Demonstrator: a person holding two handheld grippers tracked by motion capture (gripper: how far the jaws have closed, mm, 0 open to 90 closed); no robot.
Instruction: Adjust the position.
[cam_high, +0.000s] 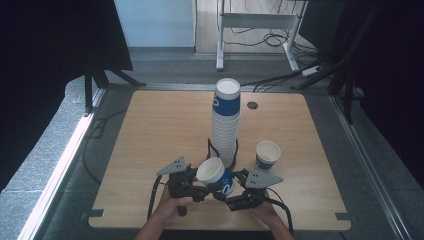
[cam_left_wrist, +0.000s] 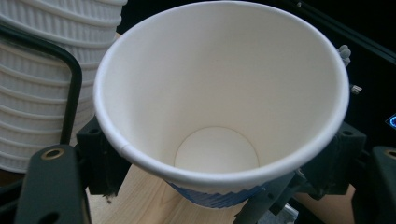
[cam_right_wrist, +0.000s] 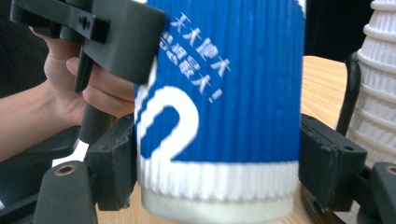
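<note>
High view: 1 tall stack of cups (cam_high: 226, 122) stands mid-tabletop (cam_high: 150, 130) in a black wire holder (cam_high: 214, 149), 1 loose cup (cam_high: 267, 155) stands upright to its right, and 1 tilted cup (cam_high: 216, 175) is held above the near edge between the left gripper (cam_high: 192, 184) and the right gripper (cam_high: 239, 189). That makes 2 single cups plus the stack, and 2 grippers.

Left gripper view: its fingers (cam_left_wrist: 100, 156) pinch the held cup (cam_left_wrist: 222, 98) just under the rim, mouth toward the camera.

Right gripper view: its fingers (cam_right_wrist: 114, 161) sit against the blue wall of the cup (cam_right_wrist: 219, 93), apparently pinching it too.

Judgement: this looks like a hand-over of 1 cup. Next, 1 gripper must let go before the other carries the cup off.
</note>
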